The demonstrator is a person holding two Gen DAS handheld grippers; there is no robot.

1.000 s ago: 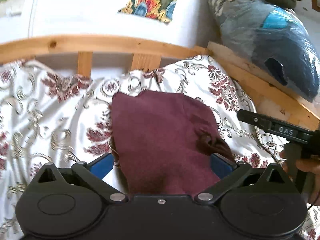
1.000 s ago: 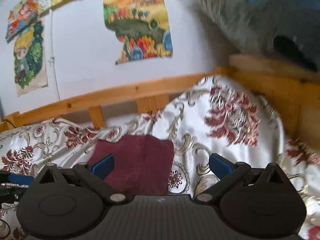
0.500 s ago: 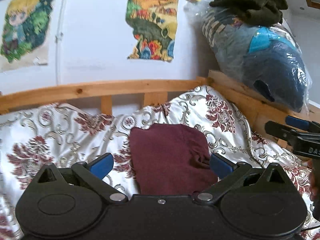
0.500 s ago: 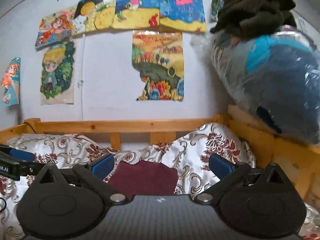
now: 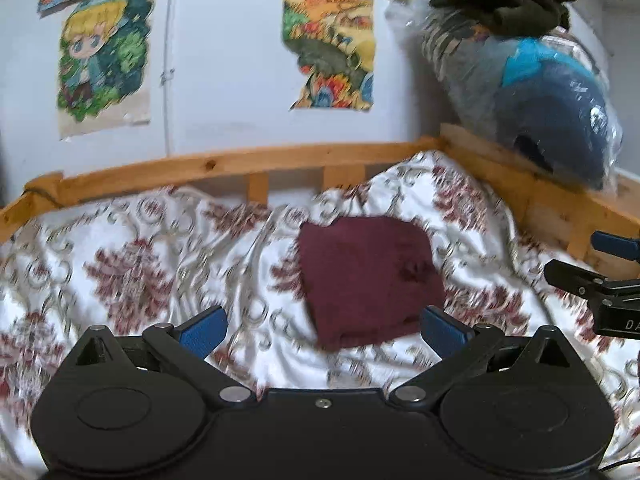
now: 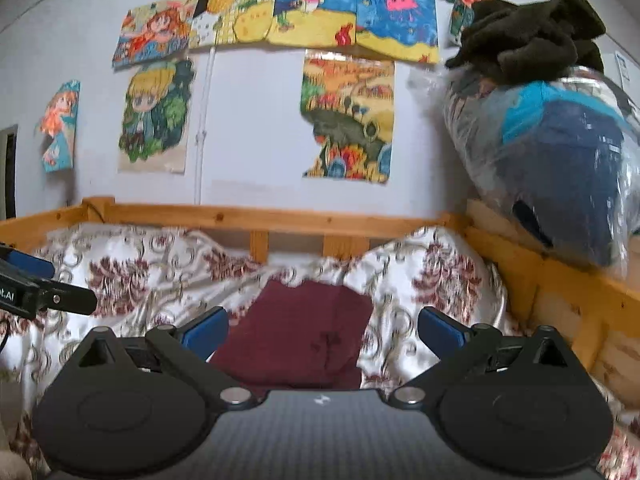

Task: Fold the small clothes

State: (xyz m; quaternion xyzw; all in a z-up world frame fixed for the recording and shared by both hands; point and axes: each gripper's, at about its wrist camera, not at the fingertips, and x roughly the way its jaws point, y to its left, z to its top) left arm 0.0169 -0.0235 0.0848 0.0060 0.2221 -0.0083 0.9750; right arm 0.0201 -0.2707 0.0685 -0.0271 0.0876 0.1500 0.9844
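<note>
A folded maroon garment (image 5: 368, 280) lies flat on the floral bedsheet (image 5: 140, 272), near the far right of the bed. My left gripper (image 5: 323, 330) is open and empty, held back from the garment's near edge. My right gripper (image 6: 323, 330) is open and empty, also back from the garment (image 6: 296, 344), which shows between its blue fingers. The right gripper shows at the right edge of the left wrist view (image 5: 600, 280). The left gripper shows at the left edge of the right wrist view (image 6: 36, 284).
A wooden bed rail (image 5: 240, 164) runs along the back and right side (image 6: 560, 280). A plastic bag of clothes (image 6: 560, 152) with a dark garment (image 6: 528, 36) on top sits on the right rail. Drawings (image 6: 312, 8) hang on the wall.
Both grippers have pulled back and up from the maroon garment, which now lies farther away and smaller in both views. Both stay open.
</note>
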